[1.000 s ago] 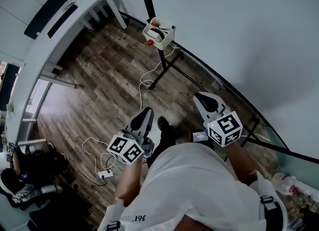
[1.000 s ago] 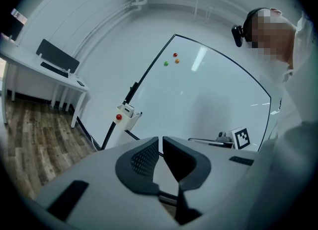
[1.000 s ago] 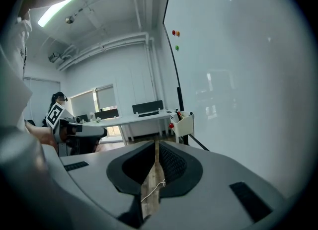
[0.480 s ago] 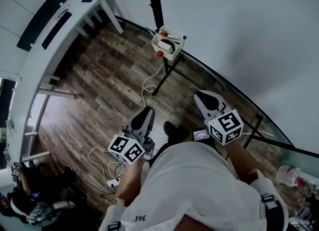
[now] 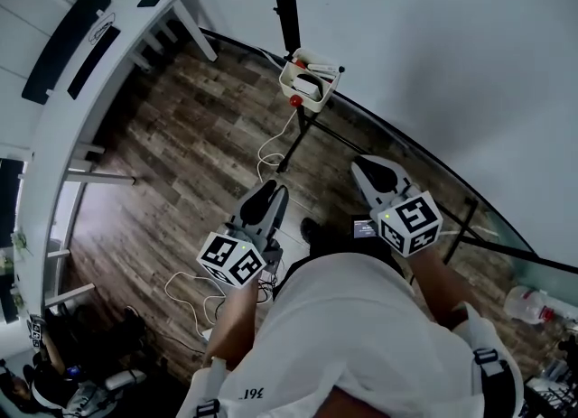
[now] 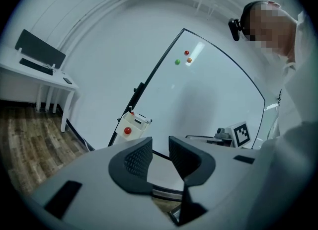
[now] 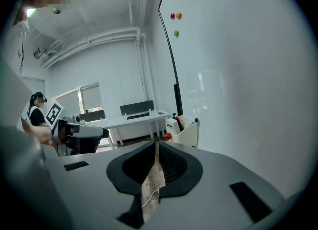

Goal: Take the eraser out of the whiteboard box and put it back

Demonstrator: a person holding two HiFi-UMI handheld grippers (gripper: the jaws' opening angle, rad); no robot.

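whiteboard box (image 5: 310,79) nearer than before, eraser (image 5: 306,87) inside; left hand-held gripper (image 5: 271,192) opening, empty; right hand-held gripper (image 5: 372,169) closed, empty.

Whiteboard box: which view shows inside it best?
Head view: looks down into the whiteboard box, contents visible. Left gripper view shows mostly its outer wall; right gripper view its side, things poking above the rim.

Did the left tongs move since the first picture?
Yes. The left tongs have come forward, nearer the whiteboard box; their jaws are opening, with nothing between them.
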